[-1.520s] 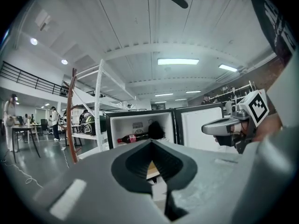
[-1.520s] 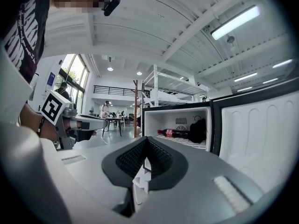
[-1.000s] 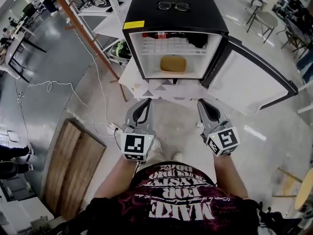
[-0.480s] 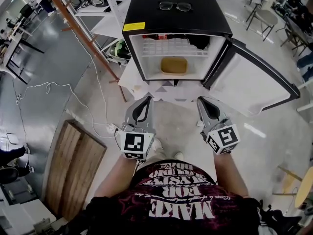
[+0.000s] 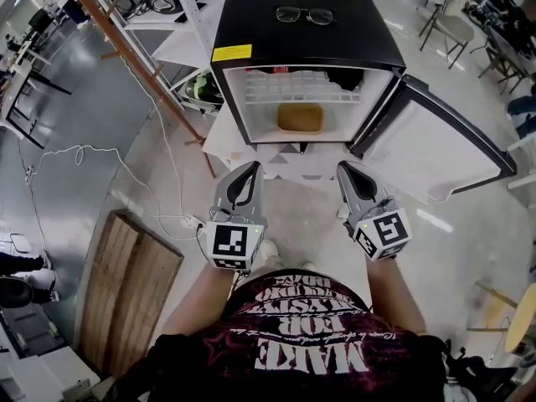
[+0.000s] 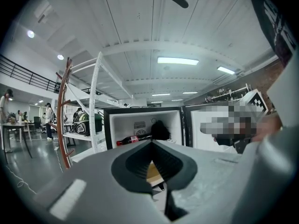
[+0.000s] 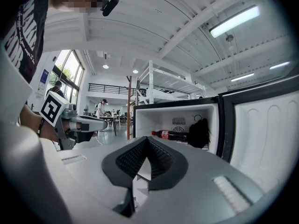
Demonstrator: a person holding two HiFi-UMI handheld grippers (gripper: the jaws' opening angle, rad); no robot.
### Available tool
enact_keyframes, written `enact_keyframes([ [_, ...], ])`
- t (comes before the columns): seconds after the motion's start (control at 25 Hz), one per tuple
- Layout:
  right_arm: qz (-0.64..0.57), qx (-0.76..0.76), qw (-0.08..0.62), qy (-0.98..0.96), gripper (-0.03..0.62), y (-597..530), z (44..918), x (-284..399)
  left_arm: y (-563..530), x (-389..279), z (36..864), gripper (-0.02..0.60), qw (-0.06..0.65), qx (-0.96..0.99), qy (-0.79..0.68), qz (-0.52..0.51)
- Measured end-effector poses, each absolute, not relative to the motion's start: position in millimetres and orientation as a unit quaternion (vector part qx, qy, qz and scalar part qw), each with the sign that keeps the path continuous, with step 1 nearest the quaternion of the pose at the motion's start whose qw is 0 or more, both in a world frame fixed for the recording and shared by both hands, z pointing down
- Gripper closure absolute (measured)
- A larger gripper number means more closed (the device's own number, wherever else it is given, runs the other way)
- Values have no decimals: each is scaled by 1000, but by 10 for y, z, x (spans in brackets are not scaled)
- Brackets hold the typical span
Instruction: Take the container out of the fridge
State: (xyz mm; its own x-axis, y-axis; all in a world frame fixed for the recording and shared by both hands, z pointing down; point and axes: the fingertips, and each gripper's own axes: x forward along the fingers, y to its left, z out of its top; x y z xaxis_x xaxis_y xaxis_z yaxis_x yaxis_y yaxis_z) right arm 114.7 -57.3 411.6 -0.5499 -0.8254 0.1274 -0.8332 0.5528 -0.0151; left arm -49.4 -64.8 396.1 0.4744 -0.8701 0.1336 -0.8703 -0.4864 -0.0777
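A small black fridge (image 5: pixel 226 90) stands with its door (image 5: pixel 435 145) swung wide to the right. The tan container (image 5: pixel 300 117) sits on the fridge's lower level, under the white wire shelf (image 5: pixel 293 86). My left gripper (image 5: pixel 249 172) and right gripper (image 5: pixel 346 171) are side by side in front of the fridge, short of its opening, both shut and empty. In the left gripper view a bit of the container (image 6: pixel 153 171) shows through the hollow between the shut jaws of my left gripper (image 6: pixel 152 143). The right gripper (image 7: pixel 147 141) points at the open fridge (image 7: pixel 140 120).
Eyeglasses (image 5: pixel 301 13) lie on the fridge top. A red-capped cola bottle (image 7: pixel 169 135) and a black bag (image 7: pixel 200 132) rest on the upper shelf. A white shelving rack (image 5: pixel 180 7) stands to the left, a wooden board (image 5: pixel 126 283) lies on the floor, and a white cable (image 5: pixel 100 153) trails across it.
Both grippers have edged a little forward toward the fridge. The view has shifted slightly, so the fridge sits a bit lower in it. The jaws stay shut.
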Motion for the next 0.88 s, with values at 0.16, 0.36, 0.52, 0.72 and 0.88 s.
enact_keyframes([
  [0.16,36,473,56,-879,570,-697,4119,1085,-783,-573,3976,580,-1,858,-508,75],
  [0.36,35,474,58,-878,571,-829,4096,995,-909,-649,4002,580,8,861,-503,75],
  [0.52,34,476,62,-877,571,-901,4095,907,-1001,-715,3947,580,2,864,-500,66],
  [0.72,35,480,64,-874,571,-990,4094,789,-1106,-825,3978,580,5,868,-493,65],
  [0.88,35,489,71,-869,570,-1028,4111,700,-1171,-872,4044,580,15,875,-479,65],
])
